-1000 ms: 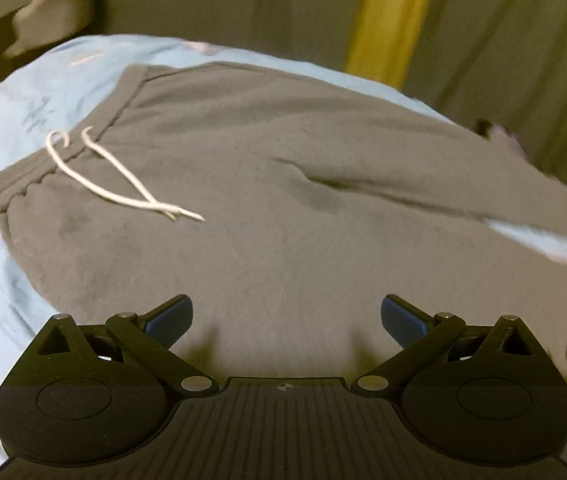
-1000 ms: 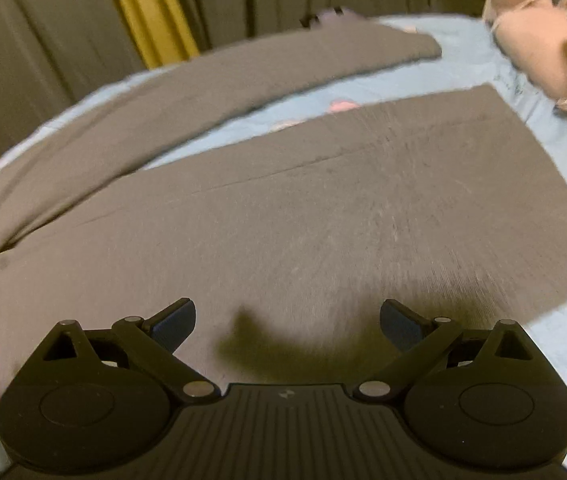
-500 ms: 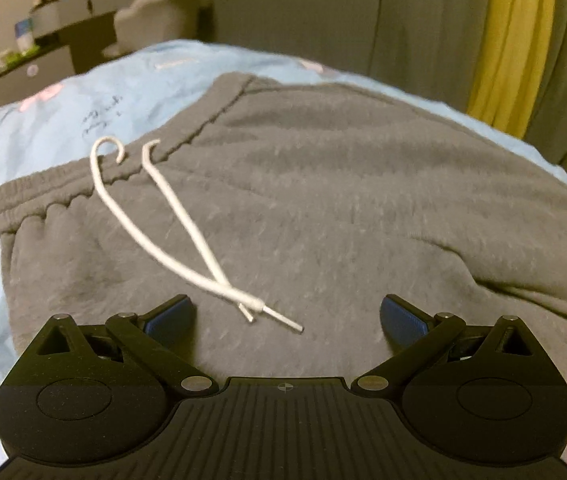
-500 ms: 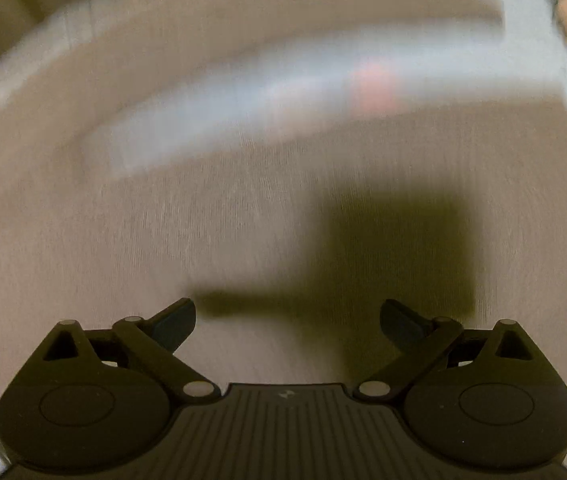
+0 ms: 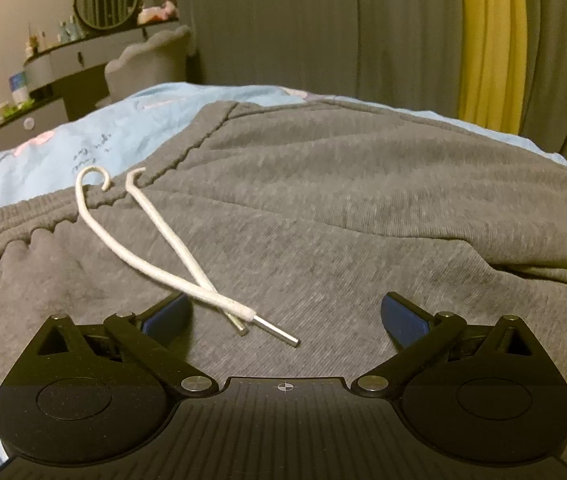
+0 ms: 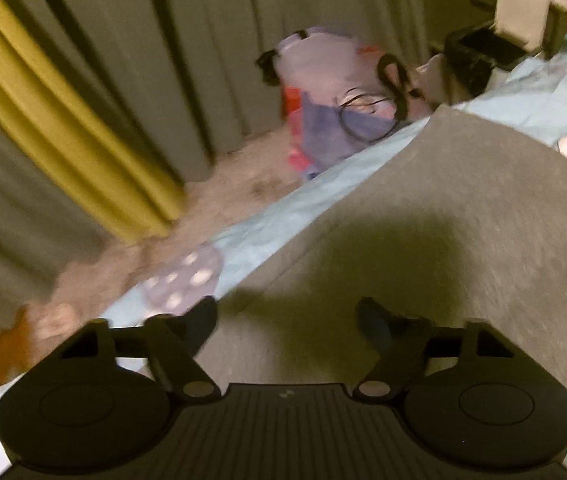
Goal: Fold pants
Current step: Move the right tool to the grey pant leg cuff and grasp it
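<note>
Grey sweatpants (image 5: 343, 200) lie spread on a light blue bedsheet (image 5: 95, 136). Their elastic waistband (image 5: 43, 220) is at the left, with a white drawstring (image 5: 155, 240) trailing down across the cloth. My left gripper (image 5: 285, 318) hovers open just above the upper pants, the drawstring's metal tips lying between its blue fingertips. In the right wrist view a pant leg (image 6: 463, 232) runs toward the far bed edge. My right gripper (image 6: 287, 320) hangs over the leg's left edge; its jaws are closing, with the cloth under them and nothing visibly pinched.
The bed edge (image 6: 267, 220) drops to a fluffy rug (image 6: 219, 196) by grey and yellow curtains (image 6: 43, 112). A purple bag (image 6: 323, 92) stands on the floor. A vanity desk with a round mirror (image 5: 103, 0) and a chair (image 5: 147, 64) lie beyond the bed.
The left gripper sank toward the waistband, so the drawstring now lies between its fingers. The right gripper swept fast across the leg to its far edge, and its jaws narrowed.
</note>
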`<state>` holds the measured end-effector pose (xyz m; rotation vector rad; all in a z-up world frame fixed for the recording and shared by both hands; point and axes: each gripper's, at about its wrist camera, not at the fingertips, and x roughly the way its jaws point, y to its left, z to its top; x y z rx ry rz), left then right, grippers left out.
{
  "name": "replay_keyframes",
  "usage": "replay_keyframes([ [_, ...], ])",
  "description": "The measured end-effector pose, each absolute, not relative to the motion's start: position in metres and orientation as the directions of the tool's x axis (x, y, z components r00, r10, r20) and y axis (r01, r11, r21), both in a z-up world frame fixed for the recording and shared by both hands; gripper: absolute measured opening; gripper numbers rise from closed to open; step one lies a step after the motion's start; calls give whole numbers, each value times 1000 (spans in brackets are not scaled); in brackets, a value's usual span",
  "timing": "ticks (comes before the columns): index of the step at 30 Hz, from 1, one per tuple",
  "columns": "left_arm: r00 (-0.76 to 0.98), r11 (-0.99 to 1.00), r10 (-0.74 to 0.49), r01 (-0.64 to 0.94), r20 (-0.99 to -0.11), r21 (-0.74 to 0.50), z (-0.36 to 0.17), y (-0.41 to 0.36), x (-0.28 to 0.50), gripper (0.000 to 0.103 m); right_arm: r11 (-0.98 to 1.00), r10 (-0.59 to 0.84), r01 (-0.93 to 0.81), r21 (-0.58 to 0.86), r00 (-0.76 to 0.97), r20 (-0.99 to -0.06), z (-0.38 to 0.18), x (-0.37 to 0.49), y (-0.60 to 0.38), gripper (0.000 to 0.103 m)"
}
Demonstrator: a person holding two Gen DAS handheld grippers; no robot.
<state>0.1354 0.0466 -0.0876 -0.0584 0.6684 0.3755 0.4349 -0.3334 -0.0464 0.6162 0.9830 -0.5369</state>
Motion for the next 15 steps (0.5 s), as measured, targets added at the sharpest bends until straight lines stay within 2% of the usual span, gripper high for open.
replay_keyframes([
  [1,723,931,325,-359,-610,70,-88,46,135,103,693,-150,683,230,448,-881,-50,437,-334,57],
  [3,724,930,330,-360,-606,77,-88,45,134,103,665,-165,703,252,467,-869,-51,440,-338,58],
  [5,725,929,333,-361,-603,80,-88,45,134,103,656,-163,708,262,471,-867,-54,446,-339,63],
  [7,726,929,336,-361,-600,82,-89,44,133,103,641,-154,708,298,498,-853,-57,456,-342,75],
  [8,726,928,338,-362,-599,84,-89,44,133,103,646,-160,703,296,504,-848,-59,458,-340,75],
  [9,727,928,340,-363,-597,87,-89,43,133,103,659,-179,703,267,491,-852,-62,462,-336,70],
  [11,728,927,344,-364,-593,91,-90,42,132,103,693,-235,699,176,450,-862,-68,467,-332,52],
  [13,730,927,345,-364,-591,91,-90,42,132,103,692,-276,709,137,434,-857,-65,463,-331,23],
  [15,732,927,344,-364,-588,89,-91,43,132,103,687,-259,707,170,457,-851,-59,454,-337,5],
])
